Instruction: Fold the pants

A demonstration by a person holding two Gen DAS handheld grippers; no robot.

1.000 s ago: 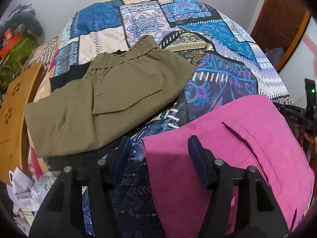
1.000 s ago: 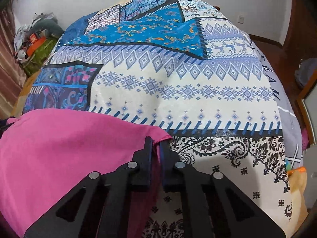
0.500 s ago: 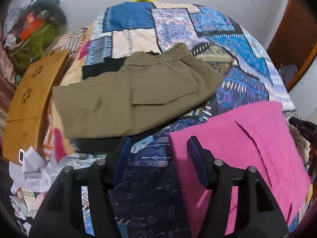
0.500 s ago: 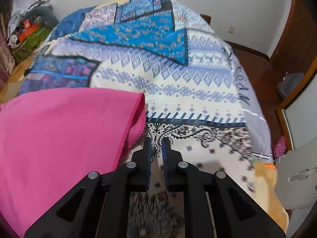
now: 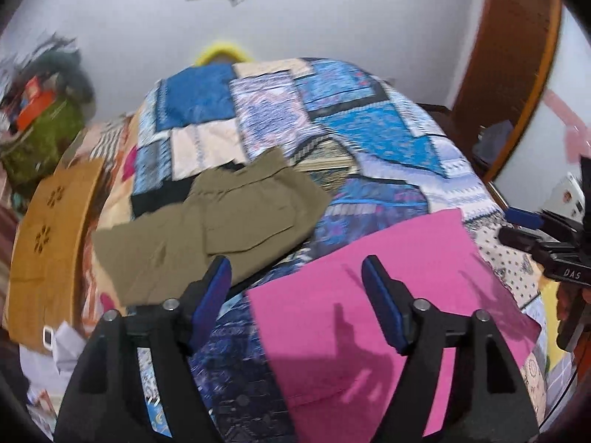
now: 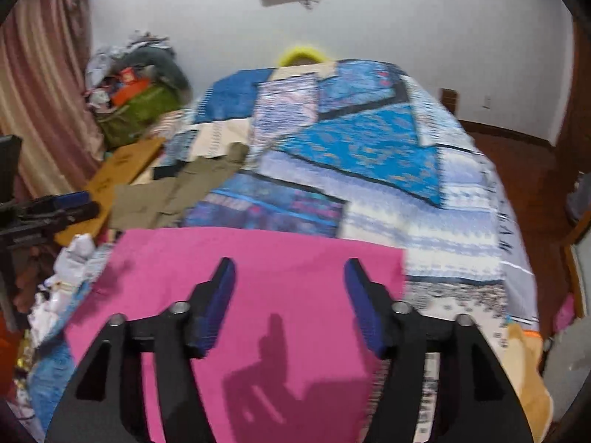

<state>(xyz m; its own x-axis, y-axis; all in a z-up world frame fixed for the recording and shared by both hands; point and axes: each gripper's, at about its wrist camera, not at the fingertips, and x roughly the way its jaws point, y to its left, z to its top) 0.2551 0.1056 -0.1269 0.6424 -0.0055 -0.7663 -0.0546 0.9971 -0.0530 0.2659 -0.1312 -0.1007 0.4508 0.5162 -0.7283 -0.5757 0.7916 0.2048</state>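
Left wrist view: left gripper (image 5: 297,277) fingers wide apart, empty, above pink pants (image 5: 391,291) lying flat, folded, on bed (image 5: 369,136). Right gripper (image 6: 290,282) likewise spread, holding nothing. Fold looks done; next likely final smoothing or move toward olive pants (image 5: 210,229).

A: We see the pink pants (image 5: 391,295) lying flat on the bed (image 5: 369,136), folded into a neat, roughly rectangular panel by its near edge, toward the near right corner.

B: We agree. From the right wrist view the pink pants (image 6: 258,265) have a straight far edge and a square far-right corner, and the fabric looks smooth.

A: We also see the olive pants (image 5: 221,229) folded farther back, toward the bed's left edge, elastic waistband at the far end and a flap pocket facing up.

B: The two lie near each other but apart.
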